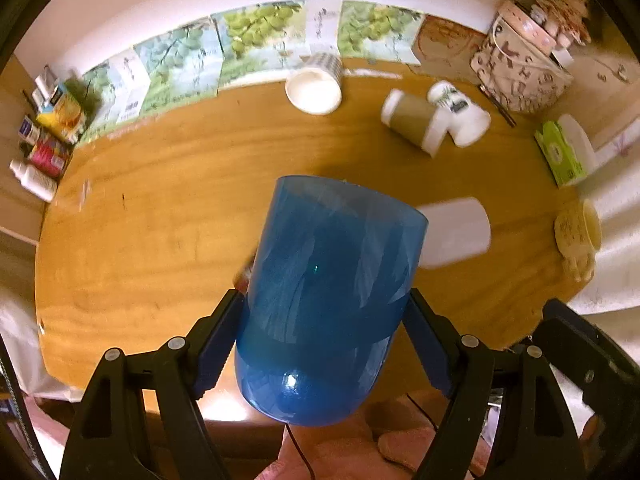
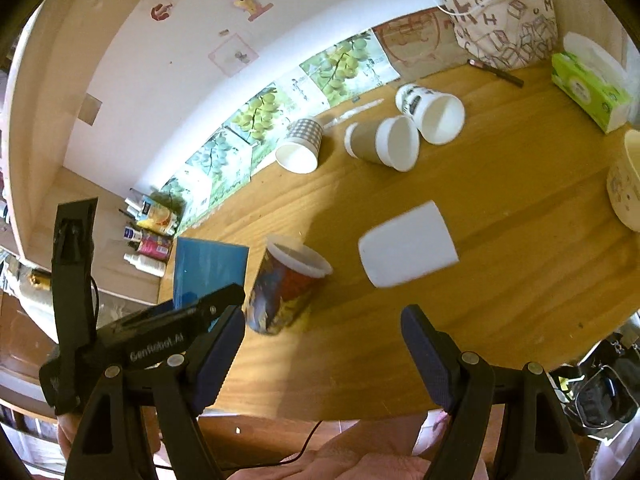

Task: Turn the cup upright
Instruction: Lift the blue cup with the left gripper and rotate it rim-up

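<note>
My left gripper (image 1: 326,312) is shut on a translucent blue cup (image 1: 332,292), held above the wooden table (image 1: 160,220) with its open mouth pointing away from the camera and its rounded base toward me. The same blue cup (image 2: 210,272) shows at the left of the right wrist view, behind the left gripper's body. My right gripper (image 2: 322,344) is open and empty above the near table edge. A colourful printed paper cup (image 2: 286,288) stands upright just beyond its left finger. A white cup (image 2: 408,244) lies on its side ahead.
A checked paper cup (image 2: 300,144), a brown-sleeved cup (image 2: 380,142) and a white printed cup (image 2: 432,114) lie on their sides at the back. A patterned bag (image 2: 500,28), green tissue box (image 2: 588,88) and cream mug (image 2: 628,180) are on the right. Bottles (image 2: 148,240) stand on the left.
</note>
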Demonstrator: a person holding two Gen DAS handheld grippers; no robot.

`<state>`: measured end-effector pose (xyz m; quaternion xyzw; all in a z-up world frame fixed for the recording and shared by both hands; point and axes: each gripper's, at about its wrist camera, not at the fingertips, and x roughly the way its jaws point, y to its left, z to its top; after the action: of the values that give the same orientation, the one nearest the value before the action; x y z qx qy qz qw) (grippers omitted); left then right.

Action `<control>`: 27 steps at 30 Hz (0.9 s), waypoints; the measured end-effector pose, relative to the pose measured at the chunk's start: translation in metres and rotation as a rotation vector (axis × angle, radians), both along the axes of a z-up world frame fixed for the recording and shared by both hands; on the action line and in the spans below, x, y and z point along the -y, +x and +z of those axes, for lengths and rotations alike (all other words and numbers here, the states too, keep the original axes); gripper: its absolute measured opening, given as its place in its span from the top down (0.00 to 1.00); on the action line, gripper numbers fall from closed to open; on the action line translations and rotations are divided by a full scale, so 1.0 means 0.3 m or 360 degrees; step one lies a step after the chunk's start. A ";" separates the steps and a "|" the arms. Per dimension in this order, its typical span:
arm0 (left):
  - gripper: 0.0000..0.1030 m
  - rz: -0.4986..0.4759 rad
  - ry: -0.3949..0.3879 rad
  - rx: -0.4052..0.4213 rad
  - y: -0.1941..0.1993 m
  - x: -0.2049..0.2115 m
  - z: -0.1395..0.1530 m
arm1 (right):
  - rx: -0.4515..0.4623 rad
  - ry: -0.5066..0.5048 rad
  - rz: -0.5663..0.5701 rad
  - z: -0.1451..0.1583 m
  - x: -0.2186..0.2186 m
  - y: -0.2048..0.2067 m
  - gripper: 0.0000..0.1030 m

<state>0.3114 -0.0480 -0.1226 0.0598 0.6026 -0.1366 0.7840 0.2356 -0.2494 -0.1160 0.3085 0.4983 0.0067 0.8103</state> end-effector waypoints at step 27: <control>0.20 0.0018 0.0062 -0.0245 -0.164 0.154 -0.259 | -0.0179 0.0053 -0.0008 -0.122 0.198 -0.167 0.21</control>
<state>0.2622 -0.0943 -0.2002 0.0609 0.6639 -0.1247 0.7348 0.1854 -0.3089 -0.1527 0.3229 0.5420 -0.0044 0.7758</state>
